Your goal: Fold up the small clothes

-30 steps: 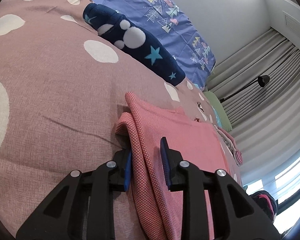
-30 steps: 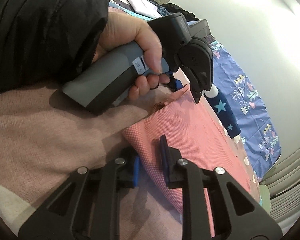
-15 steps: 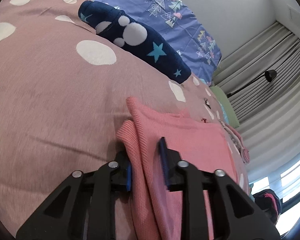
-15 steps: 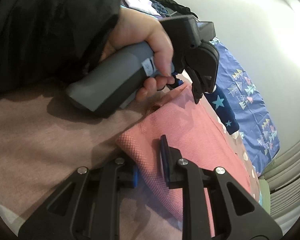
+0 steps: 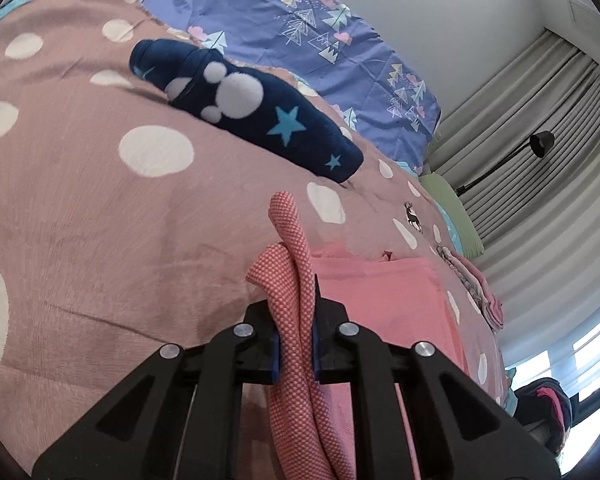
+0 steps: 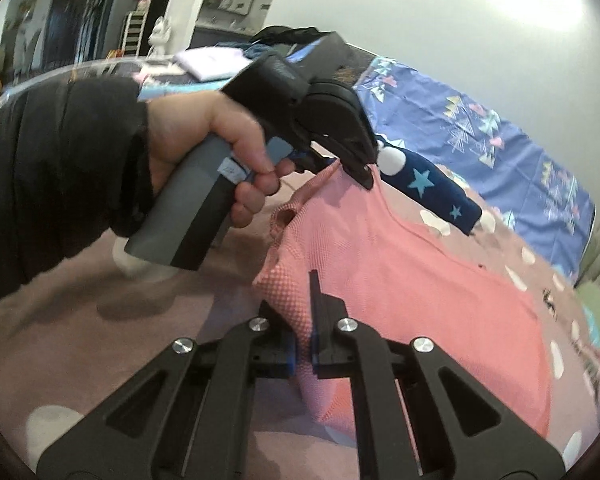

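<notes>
Between the pads of my left gripper [image 5: 295, 340] a bunched edge of the pink garment [image 5: 384, 300] is pinched tight; the jaws have just been closing and now sit nearly together with only the rolled cloth in the gap. A loose loop of that edge stands up just ahead of my fingertips, and the body of the garment lies flat beyond and to the right of the gripper on the spotted bedspread [image 5: 80, 208]. Farther ahead, well apart, lies a dark blue garment with stars [image 5: 252, 116], already folded by the look of it.

From the right wrist view, my right gripper [image 6: 302, 350] has likewise just been closing and is clamped on the near corner of the same pink garment [image 6: 420, 300], the waffle knit squeezed thin between the pads. Ahead and to the left, my left hand [image 6: 216, 140] holds the other gripper, which bites the far corner of that edge, so the edge hangs slack between the two.

I judge the knit light, soft and floppy, not slippery and in no way fragile. It will sag and crease wherever unsupported, so two corners of one edge are the right hold, kept taut so it folds over square.
</notes>
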The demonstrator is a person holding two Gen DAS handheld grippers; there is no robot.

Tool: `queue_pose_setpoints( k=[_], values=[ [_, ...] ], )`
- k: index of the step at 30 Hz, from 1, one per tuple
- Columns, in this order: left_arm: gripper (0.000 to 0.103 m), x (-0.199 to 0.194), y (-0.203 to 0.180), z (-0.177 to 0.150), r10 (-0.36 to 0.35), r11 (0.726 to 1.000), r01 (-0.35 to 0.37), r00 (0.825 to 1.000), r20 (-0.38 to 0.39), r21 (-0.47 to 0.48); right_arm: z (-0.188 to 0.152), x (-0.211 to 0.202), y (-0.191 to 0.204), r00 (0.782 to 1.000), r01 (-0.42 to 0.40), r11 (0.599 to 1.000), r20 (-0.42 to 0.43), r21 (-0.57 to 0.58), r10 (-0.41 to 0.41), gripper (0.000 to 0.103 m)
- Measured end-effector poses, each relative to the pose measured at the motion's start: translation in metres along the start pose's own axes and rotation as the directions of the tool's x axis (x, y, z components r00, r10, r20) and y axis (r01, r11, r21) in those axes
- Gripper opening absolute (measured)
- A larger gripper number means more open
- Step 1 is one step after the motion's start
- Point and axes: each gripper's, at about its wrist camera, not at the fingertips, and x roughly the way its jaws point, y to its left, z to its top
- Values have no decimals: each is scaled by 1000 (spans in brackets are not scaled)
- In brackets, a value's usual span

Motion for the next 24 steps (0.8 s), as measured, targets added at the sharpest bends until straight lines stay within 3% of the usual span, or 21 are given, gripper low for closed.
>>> queue_pose_setpoints(
  k=[6, 14, 18, 24],
  values=[
    [10, 1, -11, 5, 4, 1000, -4, 1000, -3, -18, 1, -17, -21, 1000, -20, 995, 21, 97, 18, 5],
    [10, 1, -43, 11, 25, 999, -25, 1000, 5, 33, -2, -33, -54, 996, -84, 969, 51, 231, 74, 5],
    [10, -1, -62, 13, 28, 998, -29, 999, 16, 54, -8, -46, -78, 988, -151, 934, 87, 324, 130, 5],
    [10, 6, -89, 13, 44, 996, -46, 999, 24, 74, -26, -58, -118, 964, -265, 844, 148, 467, 220, 5]
  ],
)
